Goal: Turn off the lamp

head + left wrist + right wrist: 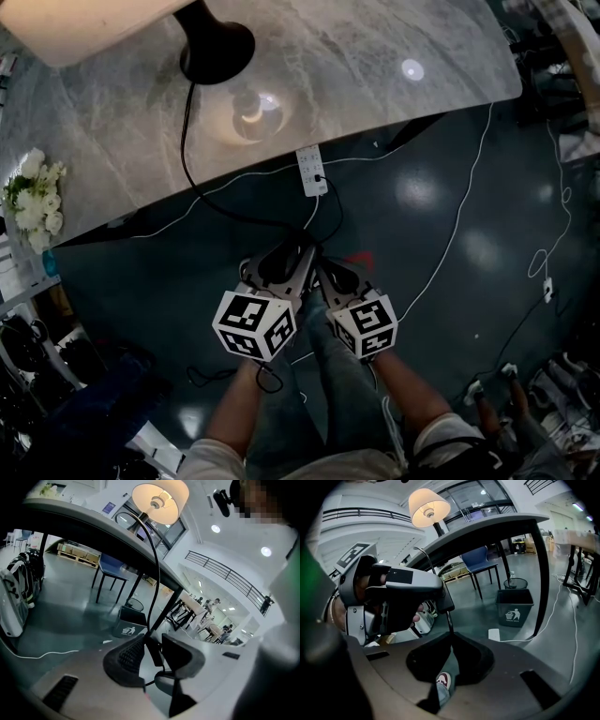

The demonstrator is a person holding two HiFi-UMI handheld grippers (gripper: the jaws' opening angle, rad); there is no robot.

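- Far off to the left of your left gripper (300, 248), white flowers (36, 199) sit at the edge of the table (394, 66). What holds them is hidden.
- Your left gripper is closed narrowly on the dark switch (153, 652) that sits on the black cord (187, 155).
- Your right gripper (325, 269), touching the left one's side, pinches the same cord at its jaw tips.
- The lamp (216, 42) stands on the table ahead of and above both grippers, and it is lit.
- Ahead and right of your right gripper, under the table, stands a trash bin (514, 607). Its inside can't be seen.
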